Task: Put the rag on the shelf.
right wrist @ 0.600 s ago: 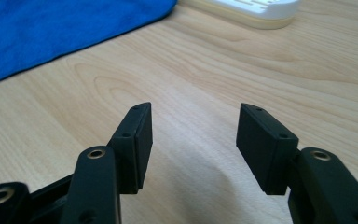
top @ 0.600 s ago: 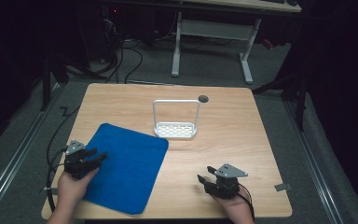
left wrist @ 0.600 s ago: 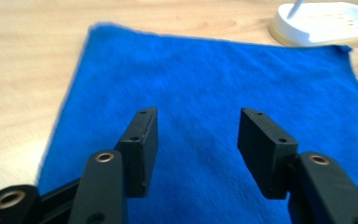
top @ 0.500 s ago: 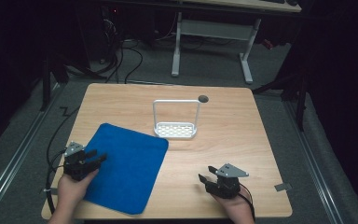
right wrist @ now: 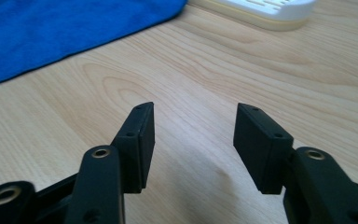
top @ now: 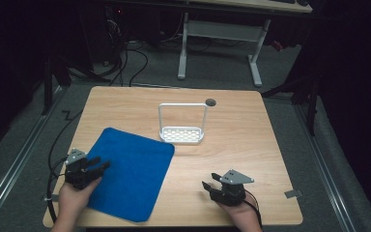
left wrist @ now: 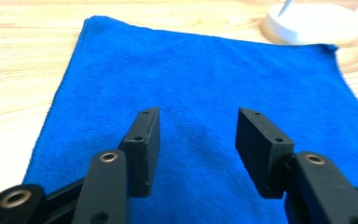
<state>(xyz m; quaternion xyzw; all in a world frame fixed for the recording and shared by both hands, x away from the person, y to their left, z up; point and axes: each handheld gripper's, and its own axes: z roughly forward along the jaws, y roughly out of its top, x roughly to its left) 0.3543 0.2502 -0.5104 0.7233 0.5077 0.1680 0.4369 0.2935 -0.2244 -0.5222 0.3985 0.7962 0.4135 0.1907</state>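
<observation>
A blue cloth [top: 130,174] lies flat on the left half of the wooden table [top: 251,145]. My left gripper [top: 100,164] sits at the cloth's left edge, low over it. Its jaws stand open with nothing between them. In the left gripper view the cloth [left wrist: 205,70] spreads out under the left gripper [left wrist: 199,114]. My right gripper [top: 208,184] rests near the table's front edge, right of the cloth, open and empty. In the right gripper view the right gripper [right wrist: 193,108] is over bare wood, with the cloth's corner [right wrist: 51,23] beyond it to the left.
A white rack [top: 182,134] with a tall wire handle stands mid-table, just behind the cloth's far corner; its base [left wrist: 314,23] [right wrist: 265,9] appears in both gripper views. A dark round hole [top: 210,102] sits near the table's far edge. Cables and a desk frame lie on the floor beyond.
</observation>
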